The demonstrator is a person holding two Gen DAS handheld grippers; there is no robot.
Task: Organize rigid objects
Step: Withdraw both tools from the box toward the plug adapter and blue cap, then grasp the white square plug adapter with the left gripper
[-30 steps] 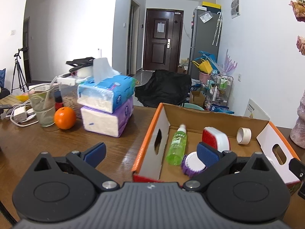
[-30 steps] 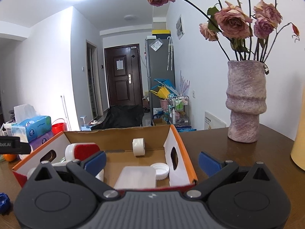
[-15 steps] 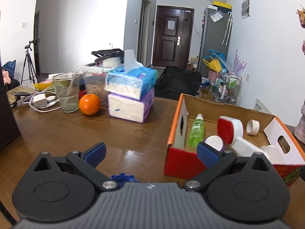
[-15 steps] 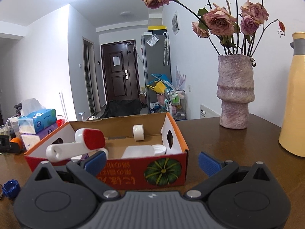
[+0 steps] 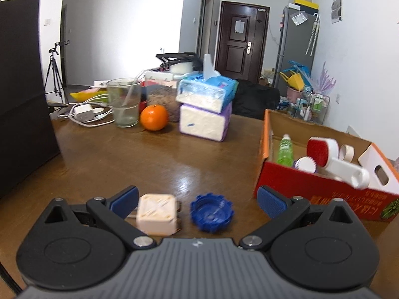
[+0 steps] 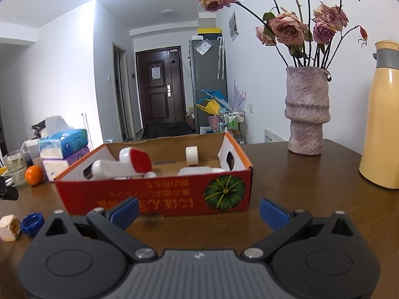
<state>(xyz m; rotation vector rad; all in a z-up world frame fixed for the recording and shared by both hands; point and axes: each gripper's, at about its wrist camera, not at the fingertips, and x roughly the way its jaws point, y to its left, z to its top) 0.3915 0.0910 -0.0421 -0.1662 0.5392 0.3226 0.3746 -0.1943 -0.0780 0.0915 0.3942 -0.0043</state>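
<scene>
L gripper (image 5: 197,199): jaws spread wide, nothing held. Hangs low over the wooden table (image 5: 112,159). Between its fingers, on the tabletop: cream cube-shaped plug adapter (image 5: 156,213), just beside the L pad, can't tell if touching; blue ribbed cap (image 5: 212,211) just to its right, open side up, small gap between the two. Both slightly blurred.

R gripper (image 6: 198,210): also wide apart, empty. Faces the near long wall of the cardboard box (image 6: 174,199), red w/ upside-down orange print + green pumpkin graphic. Same adapter and cap visible at far left edge of the R view, on table, outside the box.

Box contents (L view): green spray bottle (image 5: 284,150) lying against the left wall; white lint brush w/ red pad (image 5: 324,152) propped, its handle over the near rim; white-topped purple lid (image 5: 305,164) between bottle and brush; tape roll (image 5: 346,151) standing on edge at the far wall. R view adds a flat white container (image 6: 193,171) on the box floor, right half.

Elsewhere, far left of table: orange (image 5: 153,117), glass w/ straw (image 5: 124,102), two stacked tissue packs (image 5: 205,109), white charger + cable (image 5: 83,113). Right of box: rough pink vase w/ dried roses (image 6: 306,111), yellow thermos jug (image 6: 382,137), well apart from the box.
</scene>
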